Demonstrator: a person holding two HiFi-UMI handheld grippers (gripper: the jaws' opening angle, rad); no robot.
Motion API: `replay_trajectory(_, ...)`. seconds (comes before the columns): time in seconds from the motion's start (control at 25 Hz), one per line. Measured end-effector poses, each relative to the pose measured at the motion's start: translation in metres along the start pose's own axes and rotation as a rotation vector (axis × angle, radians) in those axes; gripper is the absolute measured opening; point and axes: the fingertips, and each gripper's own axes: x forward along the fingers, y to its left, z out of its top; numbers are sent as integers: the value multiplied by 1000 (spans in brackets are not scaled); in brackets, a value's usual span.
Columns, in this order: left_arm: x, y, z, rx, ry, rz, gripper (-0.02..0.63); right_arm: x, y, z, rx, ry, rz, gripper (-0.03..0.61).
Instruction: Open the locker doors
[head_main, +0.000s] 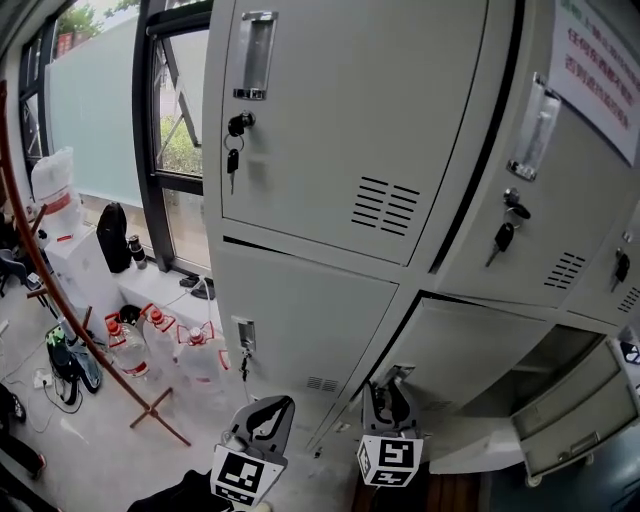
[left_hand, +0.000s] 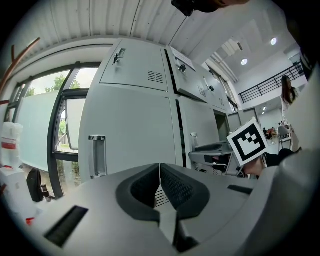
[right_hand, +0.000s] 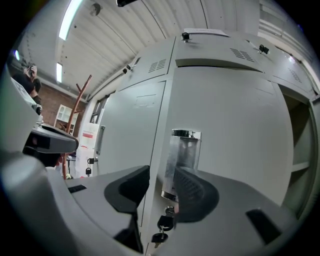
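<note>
Locker doors: flat grey painted sheet steel, rectangular, each w/ louvred vent slots, tall recessed chrome handle and keys hanging from the lock below it. Bank stands upright directly ahead, beside window; upper doors in view shut, one lower door at btm right swung open, its far edge cut off by frame. Right gripper level at a lower-row handle, ribbed black pads apart, handle seen through the gap, not pressed; left gripper pads closed together on nothing, facing lower left door.
</note>
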Motion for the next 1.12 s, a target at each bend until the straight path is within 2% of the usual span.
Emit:
replay_trajectory(0.24, -6, -3, 3, -3, -19, -59, 26, -19, 2, -1, 1, 12, -68, 132)
replay_trajectory(0.68, -16, -30, 8, 11, -47, -196, 26, -64, 7, -4, 12, 25, -148, 138)
replay_trajectory(0.84, -17, -40, 10, 12, -106, -238, 26, -82, 8, -4, -1, 26, -184, 138)
replay_trajectory(1.12, -21, -60, 11, 17, -71, -323, 26, -110, 6, -6, -4, 31, -246, 133)
